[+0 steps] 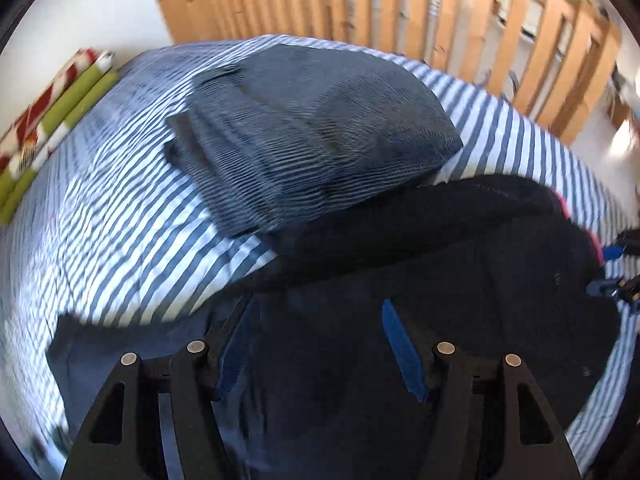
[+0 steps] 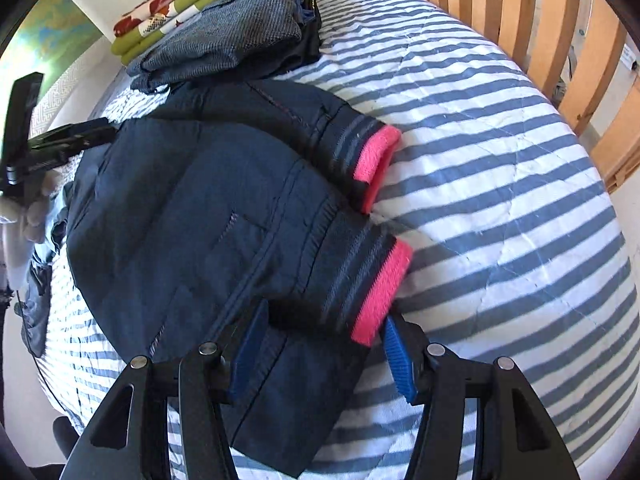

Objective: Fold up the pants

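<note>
Dark navy pants (image 2: 192,200) with pink cuffs (image 2: 380,152) lie doubled over on the striped bed cover (image 2: 500,200). My right gripper (image 2: 324,352) points down at their near end. Fabric and the lower pink cuff (image 2: 380,292) fill the gap between its blue pads (image 2: 400,364), so it is shut on the pants. In the blurred left wrist view the left gripper (image 1: 320,356) hangs over the navy pants (image 1: 440,248) with its pads (image 1: 404,348) well apart and the cloth lying flat beneath. The right gripper (image 1: 608,270) shows at the pants' far right edge.
A folded grey garment (image 2: 228,36) lies on a dark one at the bed's far end, next to folded green and red patterned cloth (image 2: 180,4). A wooden slatted rail (image 2: 520,20) runs along the far side. A hand (image 2: 36,208) is at the left edge.
</note>
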{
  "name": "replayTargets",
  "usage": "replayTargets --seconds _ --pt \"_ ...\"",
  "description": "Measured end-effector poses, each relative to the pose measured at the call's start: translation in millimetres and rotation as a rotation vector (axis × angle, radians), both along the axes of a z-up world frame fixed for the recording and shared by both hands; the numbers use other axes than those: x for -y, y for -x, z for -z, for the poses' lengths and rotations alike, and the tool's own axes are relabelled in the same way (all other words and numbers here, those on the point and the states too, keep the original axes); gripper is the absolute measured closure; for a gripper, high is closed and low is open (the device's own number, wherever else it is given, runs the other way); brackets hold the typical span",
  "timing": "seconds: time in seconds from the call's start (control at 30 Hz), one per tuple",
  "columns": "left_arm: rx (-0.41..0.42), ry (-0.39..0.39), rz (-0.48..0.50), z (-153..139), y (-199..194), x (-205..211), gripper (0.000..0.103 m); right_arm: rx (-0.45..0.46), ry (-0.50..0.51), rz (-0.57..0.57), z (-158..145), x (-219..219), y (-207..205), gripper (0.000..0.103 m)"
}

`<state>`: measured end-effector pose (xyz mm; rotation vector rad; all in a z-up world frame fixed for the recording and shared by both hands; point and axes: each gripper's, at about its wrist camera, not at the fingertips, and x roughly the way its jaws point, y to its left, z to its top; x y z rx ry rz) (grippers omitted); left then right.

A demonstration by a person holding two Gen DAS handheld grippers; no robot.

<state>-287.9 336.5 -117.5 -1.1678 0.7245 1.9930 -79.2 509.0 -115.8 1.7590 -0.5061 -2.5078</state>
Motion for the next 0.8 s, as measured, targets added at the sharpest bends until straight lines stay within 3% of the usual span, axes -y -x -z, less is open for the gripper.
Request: replayTargets --seconds 0.13,0.2,0.23,0.27,0.33,0.37,0.57,0.7,0.77,0.8 --pt "-0.036 0.044 0.041 20.4 7.2 -29.9 0.036 -0.006 0.006 0.012 0.2 -3.8 2.9 0.059" --pt "0.002 0.042 0.053 26.9 12.8 -35.6 0.046 -0.012 0.021 0.026 -0.8 -6.8 1.9 0.067" --pt "0.023 0.054 0.055 32.2 14.7 -38.6 0.061 -0.016 0.013 0.036 -2.1 -8.2 1.1 0.072" --pt "0.023 0.088 0.051 38.6 15.9 -42.1 0.085 -0.020 0.006 0.044 -4.0 -10.1 0.6 0.078" --pt "0.009 0.116 0.057 43.9 14.5 -45.1 0.090 -0.030 0.017 0.050 -8.0 -14.9 -0.2 0.083" --pt "0.008 0.109 0.063 42.5 13.5 -44.9 0.099 -0.034 0.017 0.050 -9.9 -17.5 -0.6 0.086" --pt "0.006 0.046 0.060 22.5 11.5 -33.7 0.100 -0.070 -0.048 0.026 -25.3 -10.3 2.3 0.093" --pt "-0.054 0.060 0.083 14.4 5.6 -30.7 0.100 -0.116 -0.090 0.014 -41.4 -4.9 -1.6 0.095" --pt "-0.093 0.082 0.097 18.7 3.2 -30.7 0.095 -0.134 -0.105 0.003 -47.7 -2.6 -0.5 0.095" --pt "-0.065 0.102 0.094 24.0 6.7 -31.2 0.087 -0.138 -0.113 -0.005 -49.2 -2.4 1.1 0.095"
